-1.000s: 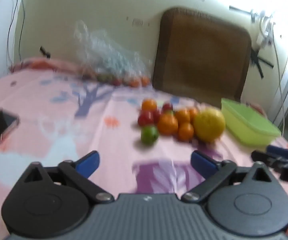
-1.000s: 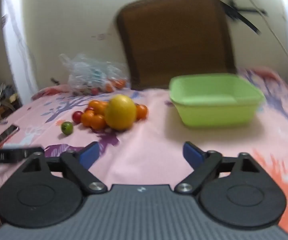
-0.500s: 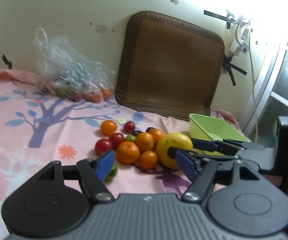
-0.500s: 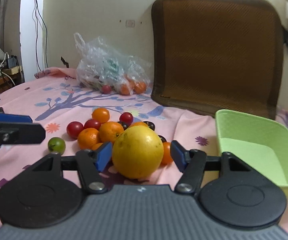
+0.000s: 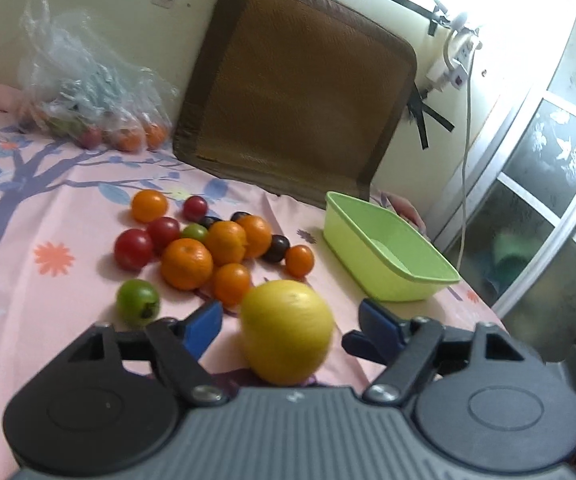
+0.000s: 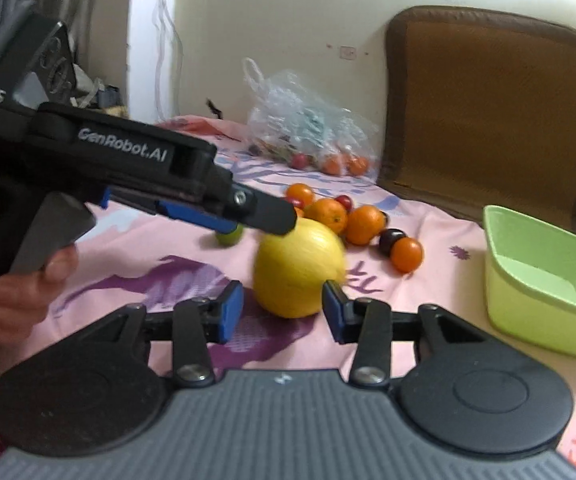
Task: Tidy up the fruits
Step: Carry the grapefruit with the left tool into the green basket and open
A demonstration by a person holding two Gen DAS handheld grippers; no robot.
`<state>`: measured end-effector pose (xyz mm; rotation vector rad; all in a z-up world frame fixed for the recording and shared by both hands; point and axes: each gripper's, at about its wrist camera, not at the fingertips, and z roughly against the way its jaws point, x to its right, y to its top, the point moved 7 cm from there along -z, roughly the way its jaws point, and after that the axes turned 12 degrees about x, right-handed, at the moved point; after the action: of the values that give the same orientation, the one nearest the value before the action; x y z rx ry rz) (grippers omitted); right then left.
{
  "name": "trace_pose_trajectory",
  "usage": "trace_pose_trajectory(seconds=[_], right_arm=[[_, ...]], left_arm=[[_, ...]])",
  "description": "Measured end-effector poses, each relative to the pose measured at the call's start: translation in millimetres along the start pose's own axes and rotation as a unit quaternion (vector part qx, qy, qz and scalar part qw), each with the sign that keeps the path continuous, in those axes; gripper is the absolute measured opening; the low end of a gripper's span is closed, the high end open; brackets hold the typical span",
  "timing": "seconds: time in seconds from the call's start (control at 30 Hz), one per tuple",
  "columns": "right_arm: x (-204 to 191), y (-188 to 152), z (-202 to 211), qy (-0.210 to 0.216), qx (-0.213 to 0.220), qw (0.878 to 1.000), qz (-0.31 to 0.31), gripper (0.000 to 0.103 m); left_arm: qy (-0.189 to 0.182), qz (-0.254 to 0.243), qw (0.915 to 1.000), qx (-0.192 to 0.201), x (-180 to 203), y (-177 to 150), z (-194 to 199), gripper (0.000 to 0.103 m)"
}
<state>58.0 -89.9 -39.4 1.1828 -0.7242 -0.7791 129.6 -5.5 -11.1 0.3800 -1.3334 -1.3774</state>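
A big yellow fruit (image 5: 288,330) lies on the pink sheet, apart from a pile of oranges (image 5: 213,250), red tomatoes (image 5: 133,249) and a green one (image 5: 137,302). My left gripper (image 5: 290,326) is open around the yellow fruit, its pads not touching it. In the right wrist view the yellow fruit (image 6: 298,268) sits just ahead of my open right gripper (image 6: 283,312), with the left gripper's body (image 6: 127,176) reaching in from the left. A light green tub (image 5: 384,248) stands empty at the right; it also shows in the right wrist view (image 6: 544,284).
A clear plastic bag (image 5: 83,96) with more fruit lies at the back by the wall. A brown cushion (image 5: 292,92) leans on the wall. A window frame (image 5: 548,184) and a hanging cable (image 5: 466,128) are at the right.
The yellow fruit has come out of the pile toward me. My left gripper moved right and now straddles it. My right gripper drew back and its pads no longer flank the fruit.
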Motion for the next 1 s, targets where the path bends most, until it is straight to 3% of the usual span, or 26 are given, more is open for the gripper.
trace_pose_trajectory(seconds=[0.07,0.13,0.33,0.4,0.5,0.63,0.77,1.0], right_arm=[[0.5,-0.5,0.1,0.007,0.0,1.0,-0.007,0.057],[-2.9,0.0,-3.7,0.004,0.0,1.0,0.007,0.058],[0.8,-7.5,-35.7,0.02,-0.025,0.999,-0.018,0.066],[-2.1,-11.9,-40.5,0.036,-0.032,0.998,-0.035,0.06],[-1.4,-9.9,-31.7,0.029,-0.017,0.999,-0.036,0.059],[19.4,0.0,-9.1,-0.013,0.016,0.999,-0.038,0.058],[66.8,14.7,11.8,-0.078,0.039,0.996,-0.029,0.058],[166.8,16.3,22.2,-0.164,0.004,0.984,-0.07,0.058]], left_arm=[[0.019,-0.014,0.9997,-0.003,-2.0,-3.1,-4.7,0.066],[0.033,-0.02,0.9992,-0.005,-4.5,-5.2,-7.1,0.063],[0.052,-0.007,0.9986,-0.009,-10.5,-11.2,-5.4,0.063],[0.053,-0.007,0.9985,-0.01,-8.2,-9.9,-4.4,0.063],[0.031,0.007,0.9994,-0.013,2.5,-2.3,-9.3,0.063],[-0.014,-0.013,0.9997,-0.015,41.1,15.4,-34.5,0.063],[-0.072,-0.034,0.9966,-0.022,92.7,31.1,-87.1,0.063],[-0.104,-0.014,0.9921,-0.069,143.9,20.2,-174.6,0.063]])
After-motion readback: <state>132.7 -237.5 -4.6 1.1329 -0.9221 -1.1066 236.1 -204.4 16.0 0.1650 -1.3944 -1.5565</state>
